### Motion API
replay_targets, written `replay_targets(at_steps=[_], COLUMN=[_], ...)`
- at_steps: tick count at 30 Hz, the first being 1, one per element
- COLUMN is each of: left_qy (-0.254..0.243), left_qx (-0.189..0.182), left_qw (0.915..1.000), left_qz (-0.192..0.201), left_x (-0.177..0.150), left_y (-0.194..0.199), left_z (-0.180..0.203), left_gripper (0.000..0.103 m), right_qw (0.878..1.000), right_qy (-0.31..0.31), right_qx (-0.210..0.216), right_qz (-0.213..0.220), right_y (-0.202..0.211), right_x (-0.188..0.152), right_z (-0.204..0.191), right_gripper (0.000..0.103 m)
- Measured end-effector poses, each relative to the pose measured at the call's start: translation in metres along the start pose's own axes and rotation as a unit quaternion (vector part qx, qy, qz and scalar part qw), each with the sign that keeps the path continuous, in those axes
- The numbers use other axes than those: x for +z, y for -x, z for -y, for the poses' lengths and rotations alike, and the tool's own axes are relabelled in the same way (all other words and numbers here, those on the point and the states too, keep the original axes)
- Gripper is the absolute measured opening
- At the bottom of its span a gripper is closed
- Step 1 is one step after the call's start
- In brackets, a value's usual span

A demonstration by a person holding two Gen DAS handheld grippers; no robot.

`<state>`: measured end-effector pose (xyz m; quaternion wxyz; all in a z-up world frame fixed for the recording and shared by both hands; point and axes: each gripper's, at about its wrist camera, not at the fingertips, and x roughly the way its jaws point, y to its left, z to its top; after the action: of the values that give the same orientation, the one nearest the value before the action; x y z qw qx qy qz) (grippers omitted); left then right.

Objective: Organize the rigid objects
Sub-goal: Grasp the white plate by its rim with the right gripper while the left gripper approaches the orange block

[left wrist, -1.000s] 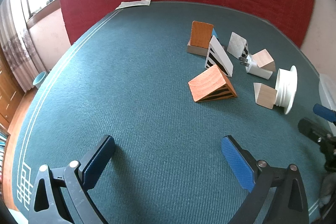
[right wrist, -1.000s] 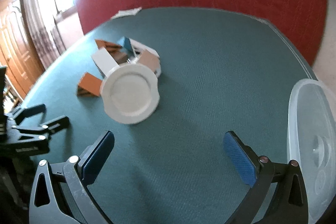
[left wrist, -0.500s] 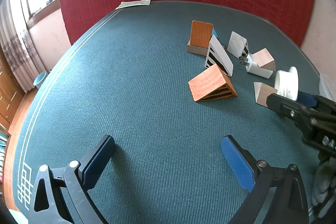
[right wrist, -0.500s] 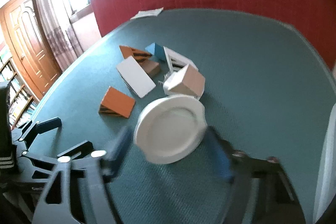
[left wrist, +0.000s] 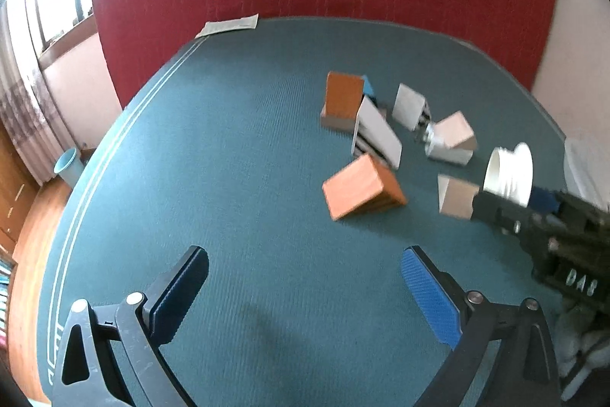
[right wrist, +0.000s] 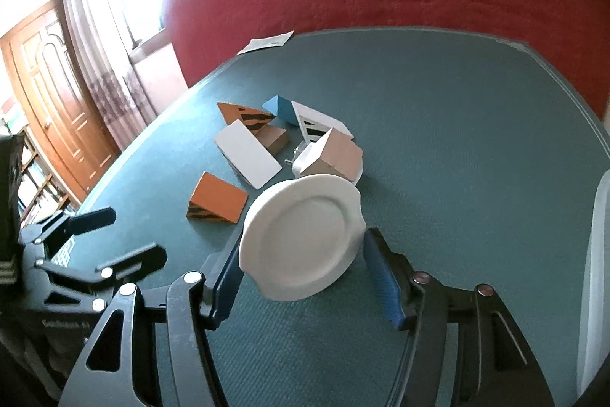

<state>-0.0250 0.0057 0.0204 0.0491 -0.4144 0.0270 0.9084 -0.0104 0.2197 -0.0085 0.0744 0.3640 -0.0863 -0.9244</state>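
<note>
Both fingers of right gripper (right wrist: 303, 277) around white disc (right wrist: 301, 235)

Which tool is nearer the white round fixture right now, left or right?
Right. The right tool has its fingers on either side of the white round fixture, one nearly at its rim. The left tool hangs open over bare green carpet, well short of it.

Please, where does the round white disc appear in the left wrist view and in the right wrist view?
Left wrist view: white disc at the right edge, seen edge-on, at the right gripper's tips.
Right wrist view: low centre, face-on, between the right gripper fingers.
Shared landmark: the orange wedge.
</note>
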Motion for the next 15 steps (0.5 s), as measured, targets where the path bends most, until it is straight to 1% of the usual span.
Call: replay_targets(at_steps=[2, 5, 8, 10, 15], left_qy=[-0.007, -0.026, -0.040, -0.039, -0.042], left_qx=[0.003, 0.021, 0.036, 0.044, 0.040], left_qw=[0.9999, 0.9993, 0.9986, 0.9982, 0.9982], left_qz=[0.009, 0.014, 0.006, -0.004, -0.017], left_x=[0.005, 0.008, 0.013, 0.013, 0.018], left_y=[-0.002, -0.010, -0.023, -0.028, -0.037], left_z=[0.004, 0.008, 0.007, 0.005, 0.009], left_gripper=[0.102, 0.102, 0.102, 0.102, 0.102], right_qw=[1.000, 1.000, 1.000, 1.000, 1.000], right_qy=[-0.003, -0.007, -0.010, -0.010, -0.012], right_qx=[-0.002, -0.003, -0.003, -0.003, -0.005], right_qz=[0.002, 0.005, 0.005, 0.005, 0.006], right_y=[0.000, 0.001, 0.002, 0.001, 0.001], right_x=[0.000, 0.000, 0.001, 0.001, 0.001], right_z=[0.001, 0.003, 0.005, 0.004, 0.005], right_gripper=[0.062, 0.062, 0.062, 0.062, 0.062])
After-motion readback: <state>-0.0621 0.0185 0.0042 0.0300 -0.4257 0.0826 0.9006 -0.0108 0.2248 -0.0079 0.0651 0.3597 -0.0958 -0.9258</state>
